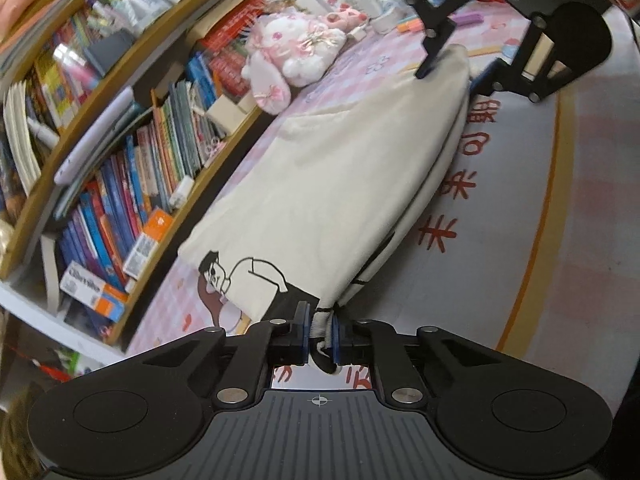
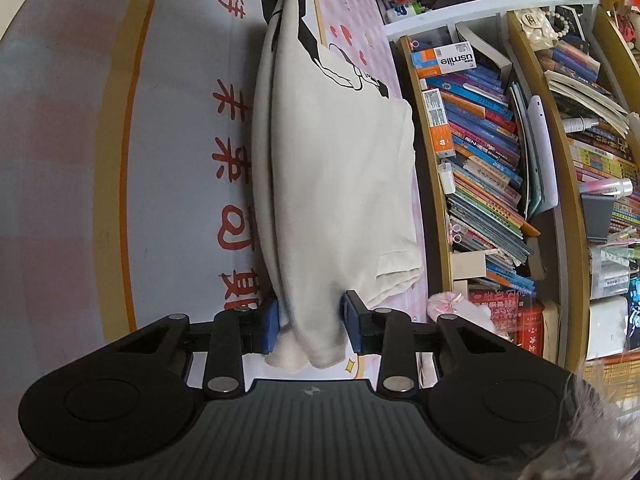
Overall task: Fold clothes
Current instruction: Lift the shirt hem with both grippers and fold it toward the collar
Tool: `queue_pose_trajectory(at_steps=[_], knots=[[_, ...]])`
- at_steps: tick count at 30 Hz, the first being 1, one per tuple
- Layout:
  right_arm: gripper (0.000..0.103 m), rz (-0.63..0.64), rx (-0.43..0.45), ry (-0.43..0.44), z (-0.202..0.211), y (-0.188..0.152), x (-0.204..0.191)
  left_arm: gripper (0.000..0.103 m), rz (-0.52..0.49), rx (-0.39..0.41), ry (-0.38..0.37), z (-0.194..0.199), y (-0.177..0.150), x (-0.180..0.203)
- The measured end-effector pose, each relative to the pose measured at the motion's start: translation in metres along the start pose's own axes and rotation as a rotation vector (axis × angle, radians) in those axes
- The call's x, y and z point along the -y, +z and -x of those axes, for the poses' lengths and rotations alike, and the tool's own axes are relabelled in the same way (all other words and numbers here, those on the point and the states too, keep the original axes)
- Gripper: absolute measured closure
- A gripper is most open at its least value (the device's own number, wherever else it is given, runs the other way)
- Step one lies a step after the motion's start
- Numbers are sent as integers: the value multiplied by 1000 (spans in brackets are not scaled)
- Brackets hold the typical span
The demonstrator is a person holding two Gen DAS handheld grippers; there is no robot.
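So my left hand-held gripper and right hand-held gripper are each clamped on opposite ends of the cream sweatshirt, stretched between them so the fold stays straight above the desk.

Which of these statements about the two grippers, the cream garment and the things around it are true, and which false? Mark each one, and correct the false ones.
1. The left gripper is shut on one end of the cream garment. True.
2. The right gripper hangs open, with nothing between its pads. False: it is closed on the bunched other end of the garment.
3. The garment bears a black line drawing of a figure. True.
4. The bookshelf beside the garment stands bare. False: it is packed with books.
5. A pink and white plush toy lies near the shelf. True.
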State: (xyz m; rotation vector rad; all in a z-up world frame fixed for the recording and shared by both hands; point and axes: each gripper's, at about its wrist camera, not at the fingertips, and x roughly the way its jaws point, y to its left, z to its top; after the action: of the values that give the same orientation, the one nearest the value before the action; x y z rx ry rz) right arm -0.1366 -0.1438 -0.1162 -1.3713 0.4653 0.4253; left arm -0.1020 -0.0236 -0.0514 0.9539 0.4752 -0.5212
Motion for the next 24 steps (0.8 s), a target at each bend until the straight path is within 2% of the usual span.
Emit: queue_pose_trajectory(at_steps=[2, 6, 14, 24], knots=[[71, -4, -3, 0, -1, 1, 1, 92, 16, -5, -6, -1, 0, -3], [86, -49, -25, 60, -4, 4, 9, 94, 24, -17, -27, -1, 0, -6], [90, -271, -38, 251, 7, 5, 51, 96, 58, -14, -69, 23, 12, -21], [91, -440, -12, 506, 63, -8, 97, 96, 31, -20, -257, 84, 24, -28]])
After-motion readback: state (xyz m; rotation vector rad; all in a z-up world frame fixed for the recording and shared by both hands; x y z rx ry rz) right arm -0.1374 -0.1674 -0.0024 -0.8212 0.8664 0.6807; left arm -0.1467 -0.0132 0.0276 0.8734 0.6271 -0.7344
